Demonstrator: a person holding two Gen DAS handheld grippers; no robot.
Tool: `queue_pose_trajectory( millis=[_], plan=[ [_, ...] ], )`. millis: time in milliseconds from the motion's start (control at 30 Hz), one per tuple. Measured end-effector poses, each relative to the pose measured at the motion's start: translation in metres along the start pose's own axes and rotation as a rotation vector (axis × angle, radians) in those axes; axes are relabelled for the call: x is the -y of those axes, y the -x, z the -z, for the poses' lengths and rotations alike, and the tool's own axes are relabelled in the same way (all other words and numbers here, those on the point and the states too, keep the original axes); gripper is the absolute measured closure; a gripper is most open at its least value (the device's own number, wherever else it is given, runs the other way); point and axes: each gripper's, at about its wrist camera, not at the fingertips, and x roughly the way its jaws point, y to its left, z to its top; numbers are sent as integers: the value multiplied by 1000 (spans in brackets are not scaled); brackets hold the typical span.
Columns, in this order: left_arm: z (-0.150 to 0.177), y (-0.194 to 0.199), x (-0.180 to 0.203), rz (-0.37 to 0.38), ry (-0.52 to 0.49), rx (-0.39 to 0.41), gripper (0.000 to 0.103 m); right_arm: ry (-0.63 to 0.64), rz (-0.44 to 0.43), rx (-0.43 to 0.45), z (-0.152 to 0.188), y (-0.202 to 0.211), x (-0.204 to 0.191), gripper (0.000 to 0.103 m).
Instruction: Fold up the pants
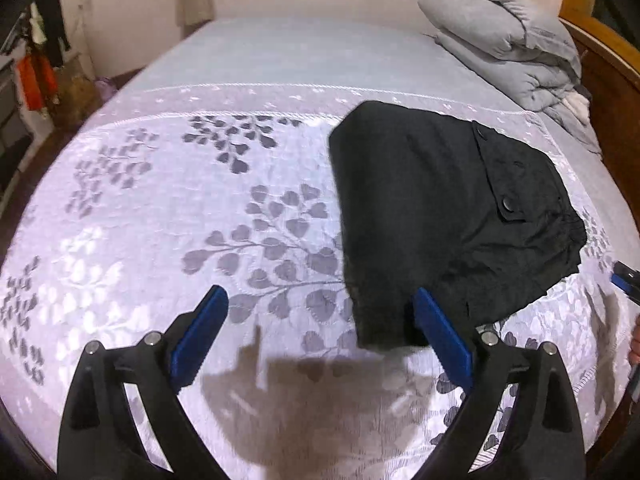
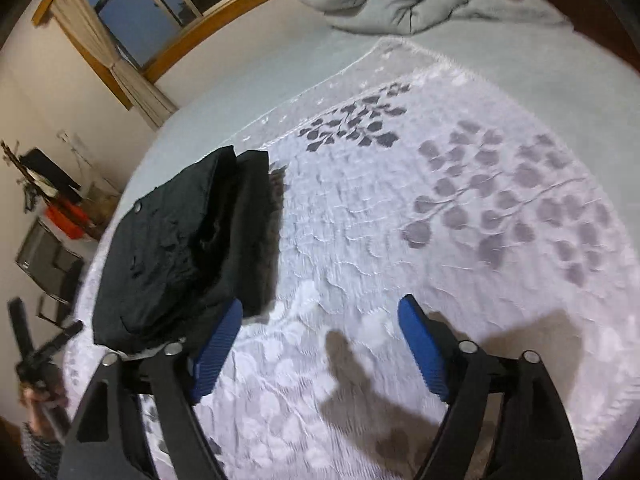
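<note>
Both grippers (image 1: pixel 320 300) (image 2: pixel 320 312) gape beside folded pants (image 1: pixel 448 208); bedspread (image 1: pixel 160 200) bare.

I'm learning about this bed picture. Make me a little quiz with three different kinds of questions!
1. True or false: the left gripper is squeezing the black pants.
2. What lies on the patterned bedspread, folded into a bundle?
3. The grey duvet is: A) spread flat B) piled at the bed's far end C) on the floor.

Key: 1 false, its fingers stand apart, empty. 2 the black pants. 3 B.
</note>
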Motion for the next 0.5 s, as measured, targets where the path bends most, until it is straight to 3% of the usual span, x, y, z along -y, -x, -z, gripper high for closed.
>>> queue_pose_trajectory(
  millis=[233, 500],
  plan=[
    [18, 26, -5, -25, 66, 7, 7, -28, 58, 44, 21, 38, -17, 5],
    [35, 54, -8, -76, 39, -2, 7, -40, 112, 73, 44, 65, -36, 4]
  ],
)
